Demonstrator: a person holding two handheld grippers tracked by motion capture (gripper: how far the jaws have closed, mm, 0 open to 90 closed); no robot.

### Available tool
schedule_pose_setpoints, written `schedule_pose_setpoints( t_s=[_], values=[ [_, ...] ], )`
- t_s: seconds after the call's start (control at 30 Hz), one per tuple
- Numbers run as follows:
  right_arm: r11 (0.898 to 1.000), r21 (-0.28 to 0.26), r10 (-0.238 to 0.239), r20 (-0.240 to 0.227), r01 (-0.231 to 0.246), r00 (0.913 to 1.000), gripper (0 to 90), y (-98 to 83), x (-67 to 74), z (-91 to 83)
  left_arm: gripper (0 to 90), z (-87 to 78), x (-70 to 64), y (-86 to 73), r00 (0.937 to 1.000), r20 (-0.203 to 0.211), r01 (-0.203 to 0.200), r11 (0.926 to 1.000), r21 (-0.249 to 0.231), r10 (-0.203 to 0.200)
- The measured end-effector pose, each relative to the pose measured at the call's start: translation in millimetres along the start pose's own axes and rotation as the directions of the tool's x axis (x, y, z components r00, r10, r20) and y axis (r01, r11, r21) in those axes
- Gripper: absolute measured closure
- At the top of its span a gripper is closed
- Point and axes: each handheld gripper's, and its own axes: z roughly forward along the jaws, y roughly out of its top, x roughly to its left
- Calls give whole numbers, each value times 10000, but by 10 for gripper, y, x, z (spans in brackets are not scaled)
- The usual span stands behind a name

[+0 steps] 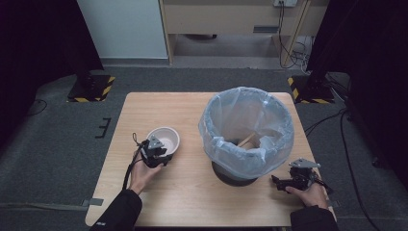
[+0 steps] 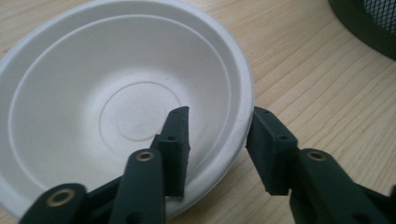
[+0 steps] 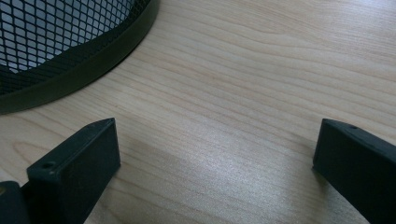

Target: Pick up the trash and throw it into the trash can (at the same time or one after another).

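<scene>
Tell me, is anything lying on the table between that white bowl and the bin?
Nothing visible: bare table lies between the white bowl and the lined bin. The left gripper already straddles the bowl's rim.

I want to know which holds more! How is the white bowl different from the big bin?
The white bowl is small, low and empty; the bin is much taller and wider, with scraps inside. The bowl is plain white, while the bin is dark mesh lined with a clear bag. Both are round, open-topped and stand on the table.
</scene>
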Motion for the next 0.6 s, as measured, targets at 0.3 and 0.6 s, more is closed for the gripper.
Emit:
schedule_pose_setpoints(
  t_s=[0.3, 0.6],
  values=[
    [10000, -4, -47, -1, 47, 10000, 8, 1, -4, 0, 741, -54, -9, 28, 9996, -267, -135, 9998, -117, 132],
    [10000, -5, -44, 0, 44, 10000, 8, 1, -4, 0, 803, -195, 15, 84, 9982, -593, -85, 9988, -482, 56]
  ],
)
